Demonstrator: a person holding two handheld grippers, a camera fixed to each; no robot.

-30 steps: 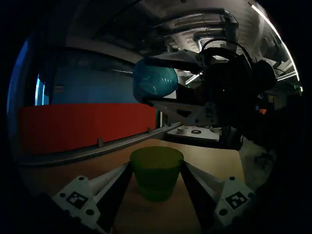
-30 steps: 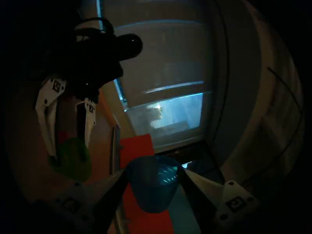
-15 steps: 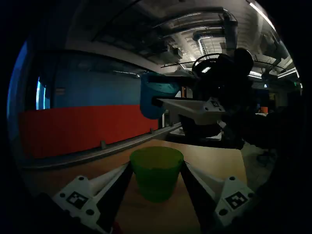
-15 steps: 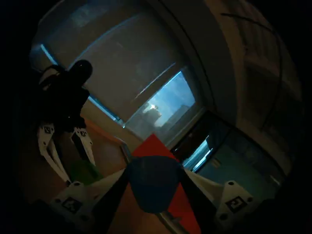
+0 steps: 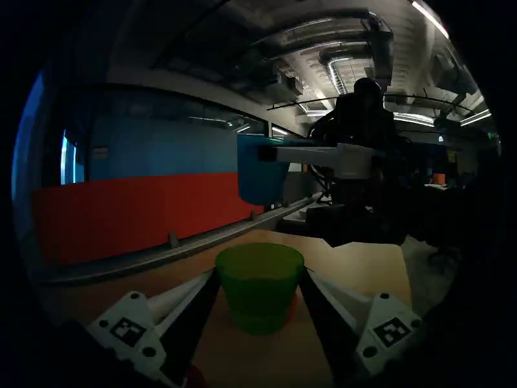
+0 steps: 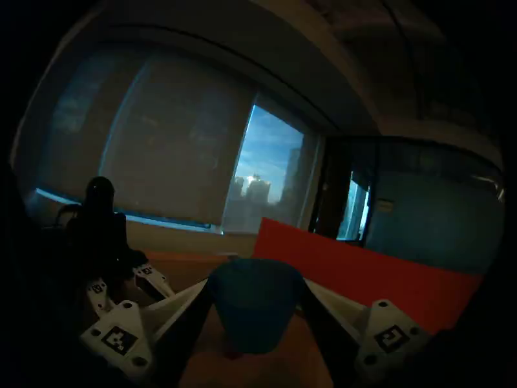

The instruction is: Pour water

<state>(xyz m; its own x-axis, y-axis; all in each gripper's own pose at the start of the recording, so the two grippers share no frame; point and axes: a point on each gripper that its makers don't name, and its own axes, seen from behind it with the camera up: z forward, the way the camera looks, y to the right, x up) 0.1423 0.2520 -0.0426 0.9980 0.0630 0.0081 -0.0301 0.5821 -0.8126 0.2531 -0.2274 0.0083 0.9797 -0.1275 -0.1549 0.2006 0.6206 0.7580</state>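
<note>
A green cup [image 5: 259,294] stands upright on the wooden table [image 5: 352,262], and my left gripper [image 5: 259,278] is shut on it. Beyond and above it, my right gripper [image 5: 266,159] holds a blue cup [image 5: 258,184] upright in the air, with a dark hand and camera body behind. In the right gripper view the blue cup [image 6: 254,313] sits upright between the fingers of my right gripper [image 6: 255,284], which is shut on it. My left gripper [image 6: 123,279] shows low at the left, under a dark hand. I cannot see any water in the dim light.
A red partition panel [image 5: 142,210] with a metal rail [image 5: 194,242] runs along the table's far side. Windows [image 6: 271,174] lie behind it. The table's right edge [image 5: 404,271] drops to the floor. Something small and red [image 5: 294,301] lies by the green cup's base.
The right gripper has turned the blue cup from lying on its side back to upright and level. The left gripper and green cup have stayed still.
</note>
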